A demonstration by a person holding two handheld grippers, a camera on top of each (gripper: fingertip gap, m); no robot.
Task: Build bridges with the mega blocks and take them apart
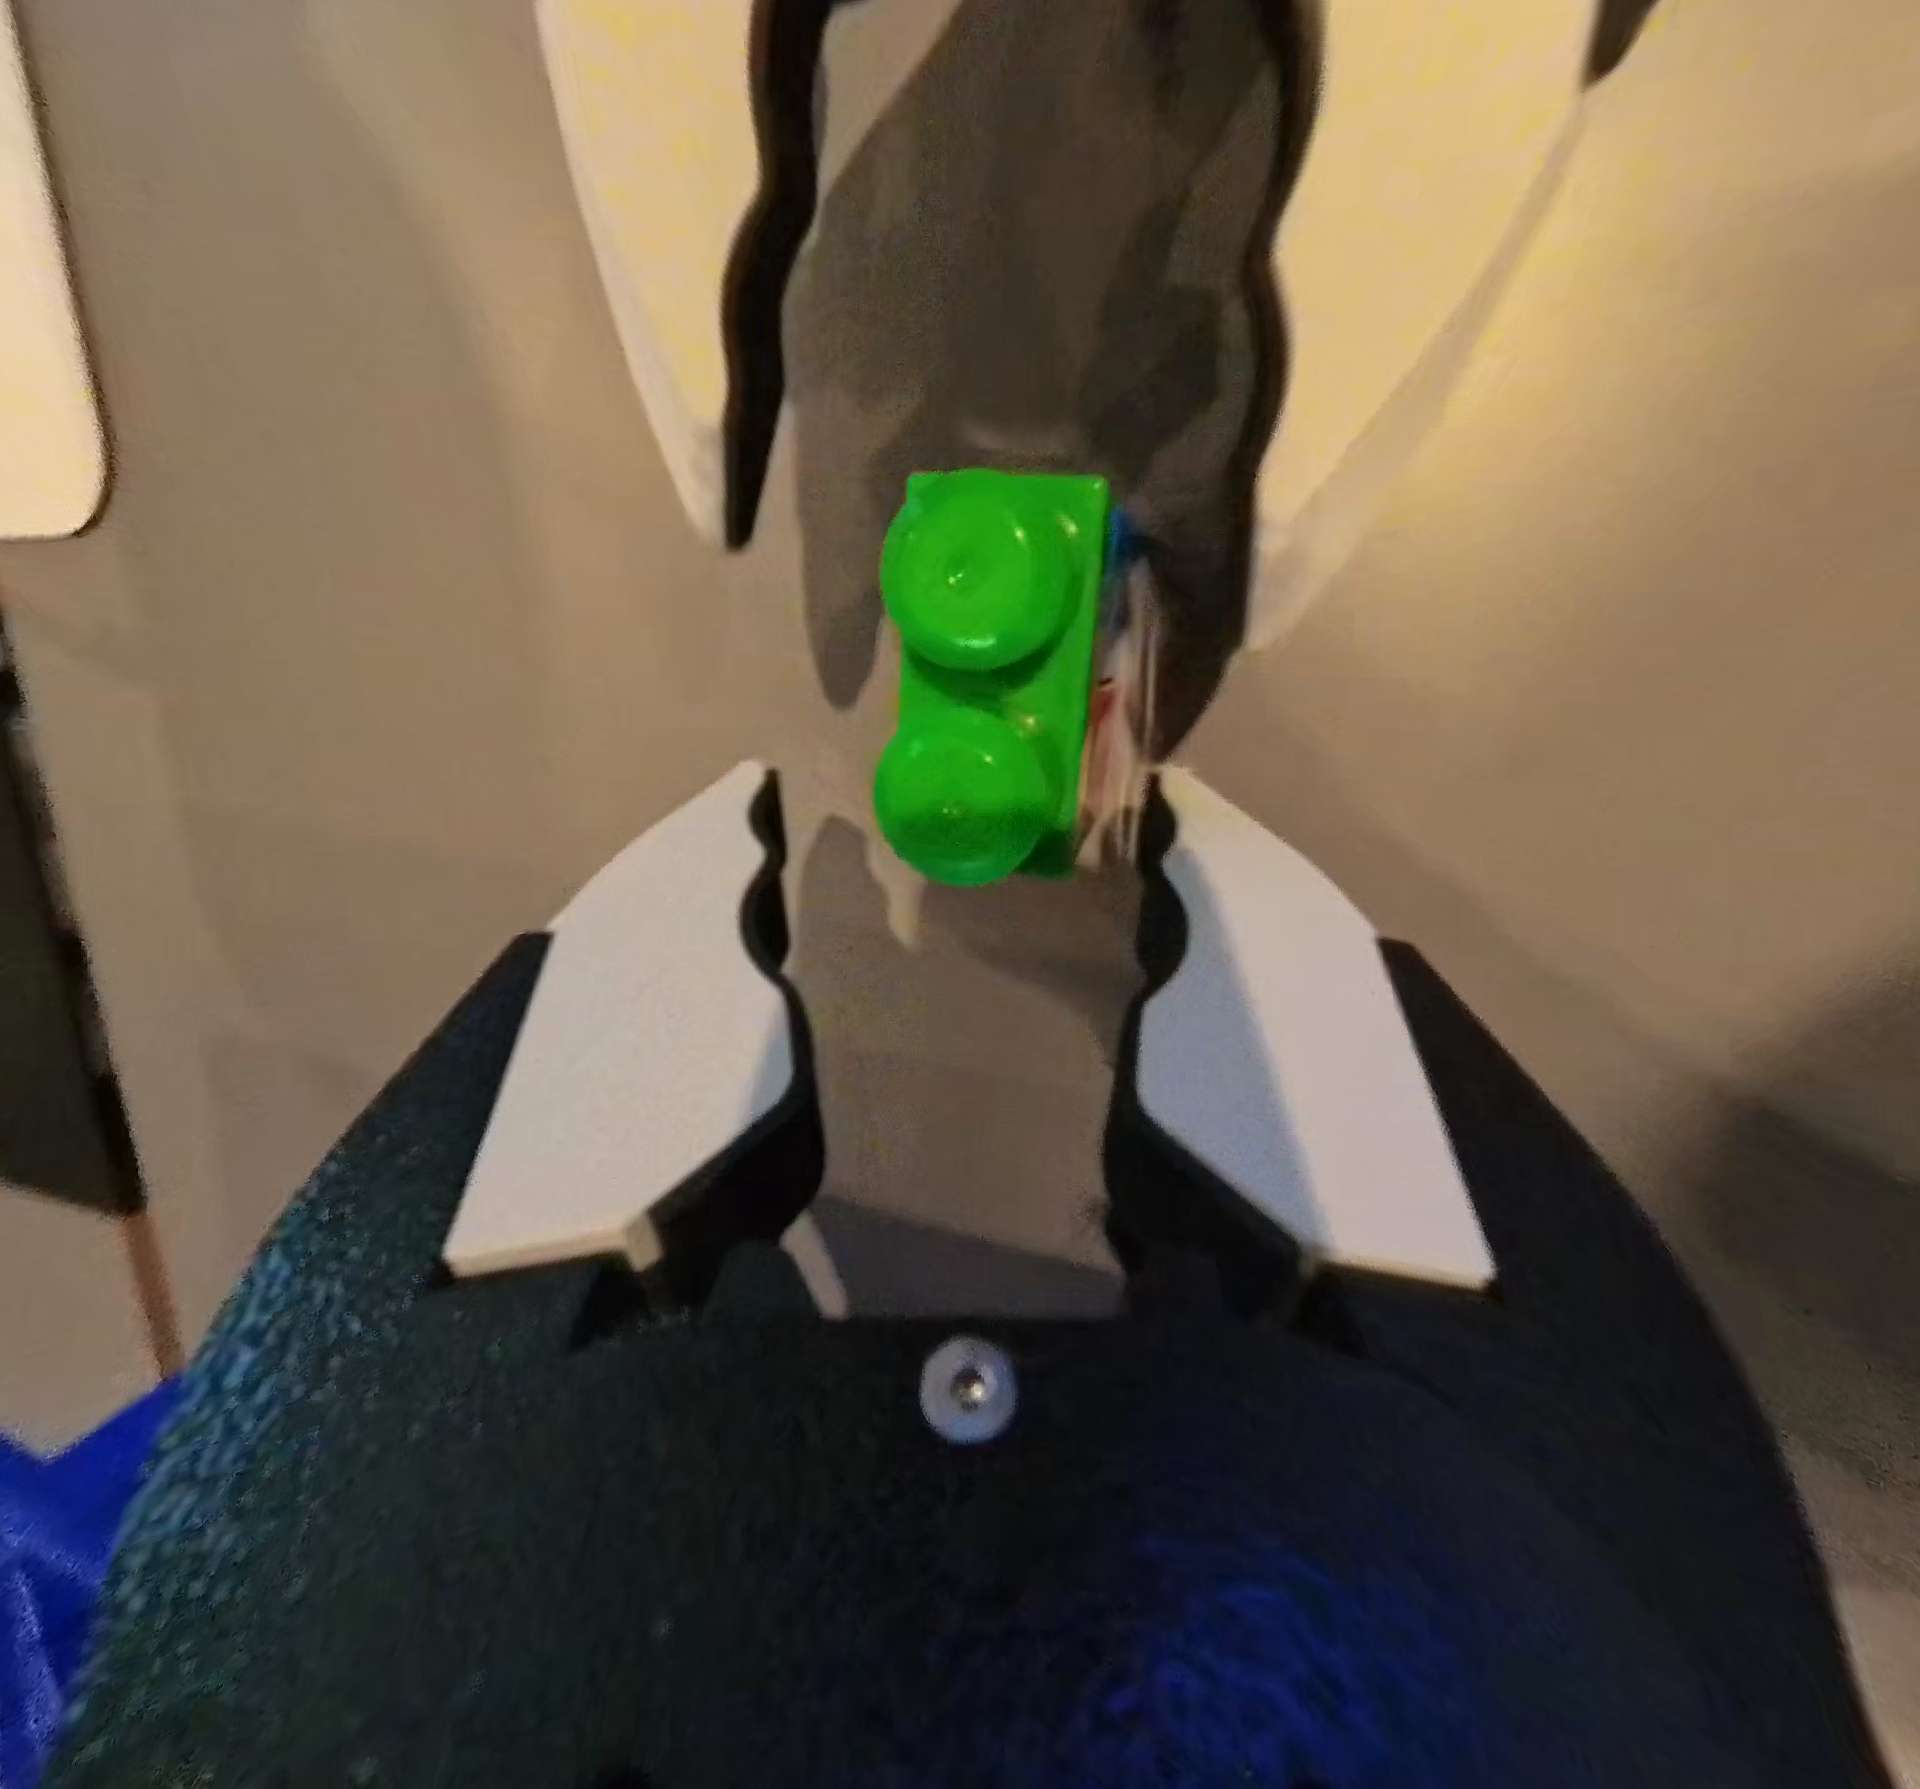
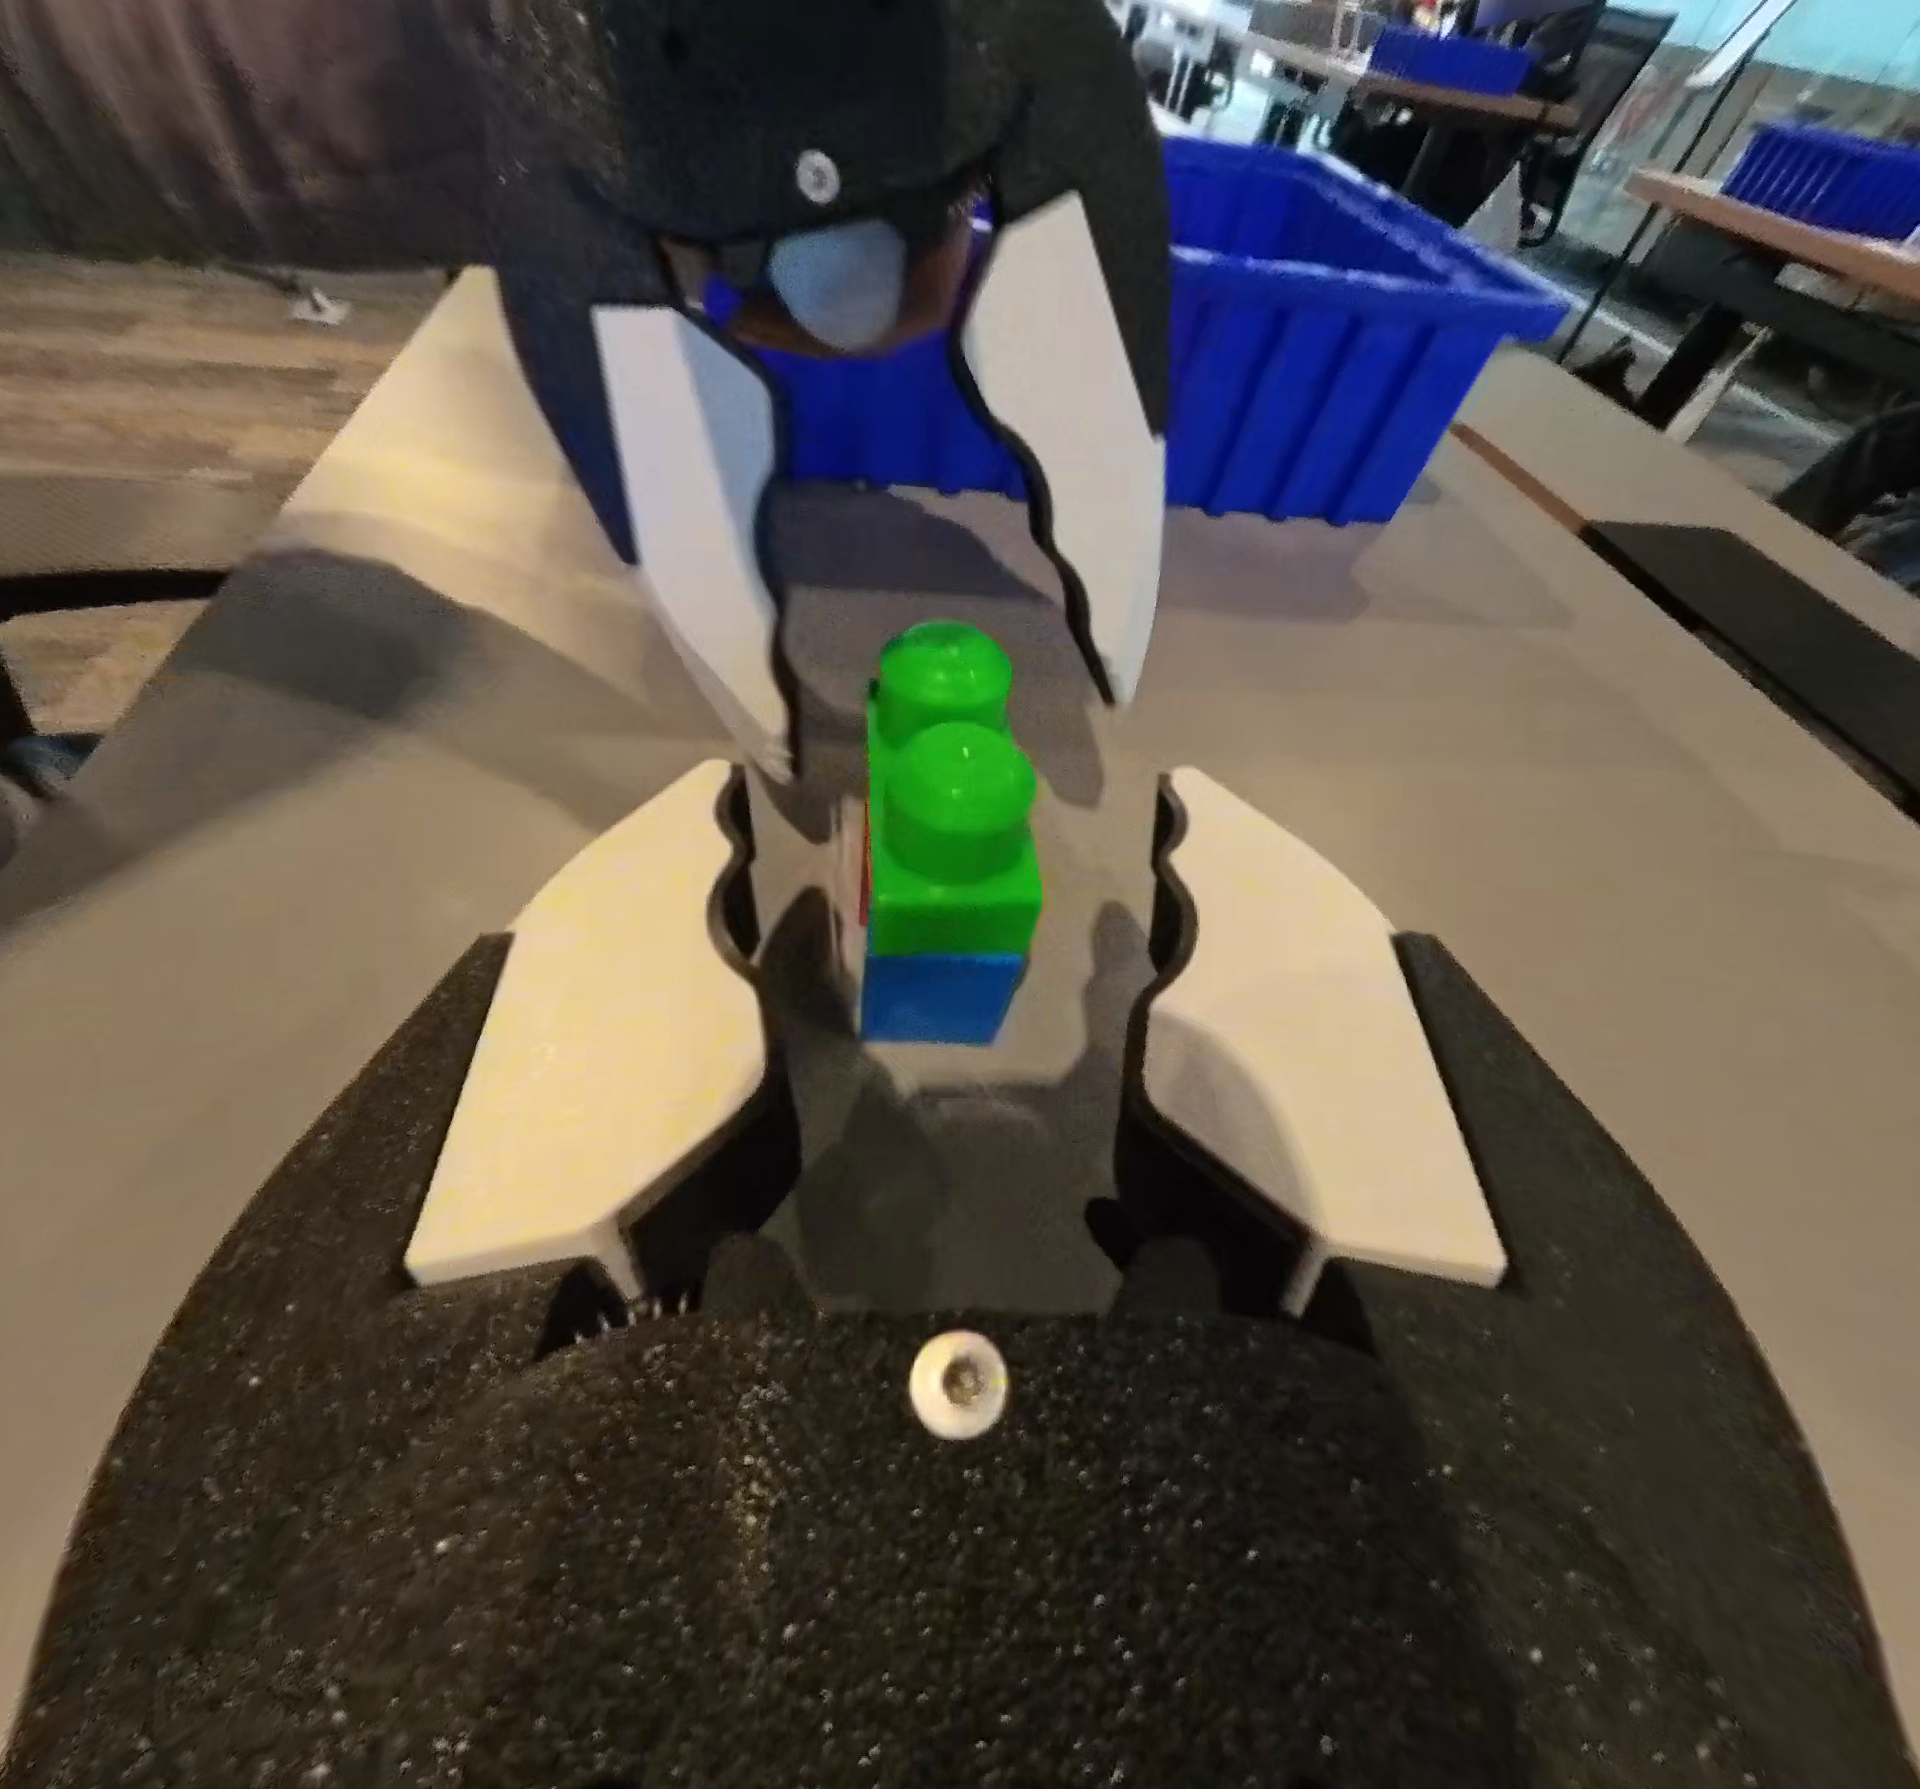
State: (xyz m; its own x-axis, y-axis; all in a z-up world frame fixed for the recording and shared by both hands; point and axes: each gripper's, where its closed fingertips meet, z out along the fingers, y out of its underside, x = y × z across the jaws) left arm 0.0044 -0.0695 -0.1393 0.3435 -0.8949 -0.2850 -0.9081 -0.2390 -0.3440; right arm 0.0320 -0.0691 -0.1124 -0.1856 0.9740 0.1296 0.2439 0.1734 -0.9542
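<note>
A green two-stud block (image 2: pixel 951 866) sits on a blue block (image 2: pixel 935 996) on the grey table (image 2: pixel 1455 804). A thin strip of red and white shows on the stack's side. My right gripper (image 2: pixel 951 778) is open, with a finger on each side of the stack and a gap on both sides. My left gripper (image 2: pixel 951 726) comes down from above, open, its fingertips beside the top studs. The left wrist view looks down on the green block (image 1: pixel 987 679) just past my open left gripper (image 1: pixel 961 783). The right gripper (image 1: pixel 992 596) faces it from the far side.
A large blue ribbed bin (image 2: pixel 1330 357) stands on the table behind the stack. A person's dark sleeve (image 2: pixel 260 56) is at the upper left. Other tables with blue bins (image 2: pixel 1455 61) stand farther back. A table seam and dark edge (image 2: pixel 1714 576) run on the right. The gap from one gripper's tips to the other's is roughly 4 centimeters.
</note>
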